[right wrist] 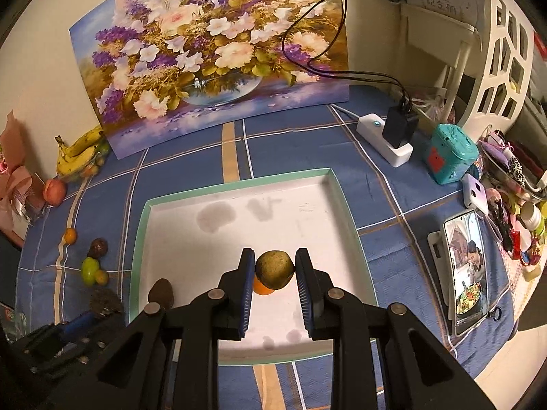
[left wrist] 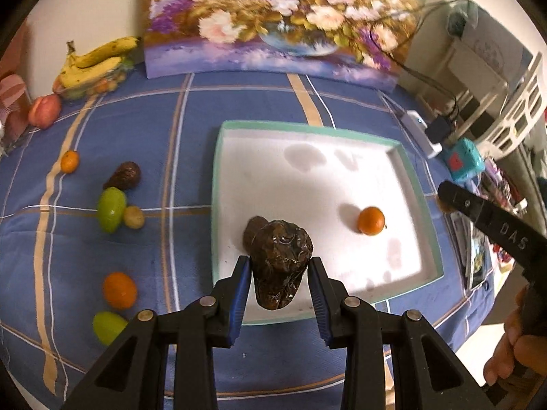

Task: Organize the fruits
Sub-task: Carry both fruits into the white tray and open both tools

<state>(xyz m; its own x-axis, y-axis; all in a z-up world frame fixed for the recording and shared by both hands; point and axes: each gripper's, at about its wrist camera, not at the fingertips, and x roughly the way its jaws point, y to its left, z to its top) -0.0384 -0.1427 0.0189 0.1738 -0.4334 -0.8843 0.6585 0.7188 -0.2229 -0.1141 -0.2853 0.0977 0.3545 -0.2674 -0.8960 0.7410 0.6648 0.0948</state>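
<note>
Left gripper [left wrist: 278, 273] clamps a dark wrinkled fruit [left wrist: 278, 266] at lower centre, over the white tray [left wrist: 307, 171]; right gripper [right wrist: 275, 268] clamps a yellow-brown fruit [right wrist: 275, 268] above an orange [right wrist: 263, 288] in that tray — more fruits [left wrist: 111, 208] lie loose at left.

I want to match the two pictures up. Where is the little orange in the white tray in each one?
Left wrist view: the orange lies in the right part of the tray, in plain sight.
Right wrist view: the orange peeks out low in the middle, half hidden behind the brownish fruit in the right tongs.
Shared landmark: the flower painting stands behind the tray in both.
</note>
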